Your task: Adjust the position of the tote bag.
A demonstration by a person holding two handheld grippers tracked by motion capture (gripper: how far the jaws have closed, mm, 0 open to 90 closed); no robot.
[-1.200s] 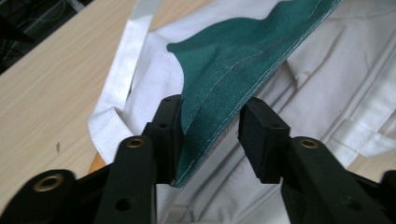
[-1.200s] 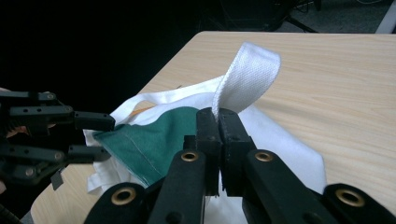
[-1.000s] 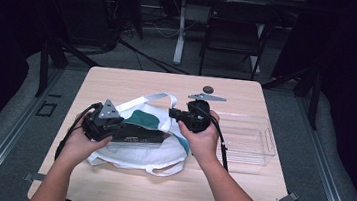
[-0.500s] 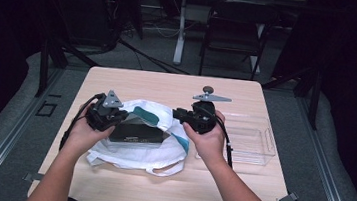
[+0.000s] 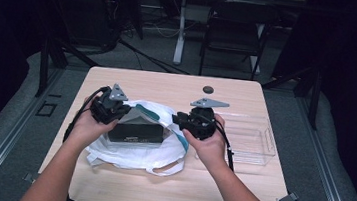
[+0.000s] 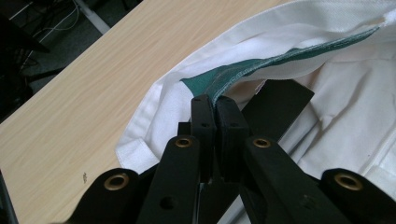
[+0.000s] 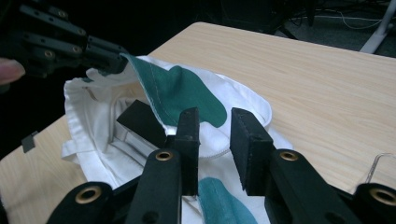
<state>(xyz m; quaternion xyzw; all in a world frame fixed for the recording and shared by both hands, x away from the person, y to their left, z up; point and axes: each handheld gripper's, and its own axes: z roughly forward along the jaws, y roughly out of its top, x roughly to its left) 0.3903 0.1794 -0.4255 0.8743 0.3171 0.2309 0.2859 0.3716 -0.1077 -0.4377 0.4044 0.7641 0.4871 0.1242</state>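
Note:
A white cloth bag (image 5: 133, 155) with green patches lies on the wooden table (image 5: 168, 84), its mouth held wide. A black box (image 5: 137, 132) lies inside it. My left gripper (image 5: 126, 110) is at the bag's left side, shut on the green-edged rim (image 6: 243, 74). In the left gripper view its jaws (image 6: 214, 103) pinch that rim, with the black box (image 6: 280, 100) just beyond. My right gripper (image 5: 180, 121) is at the bag's right side. Its jaws (image 7: 214, 122) have just been opening and stand apart, with the bag's rim (image 7: 210, 151) loose in the gap.
A clear plastic tray (image 5: 255, 139) stands on the table to the right of the bag. A small dark round object (image 5: 208, 89) lies near the far edge. A chair (image 5: 234, 31) and table legs stand beyond the table.
My left gripper has shut on the bag's rim and drawn it up and away from me. The right gripper's jaws have parted. The bag's mouth is wider and more of the box shows.

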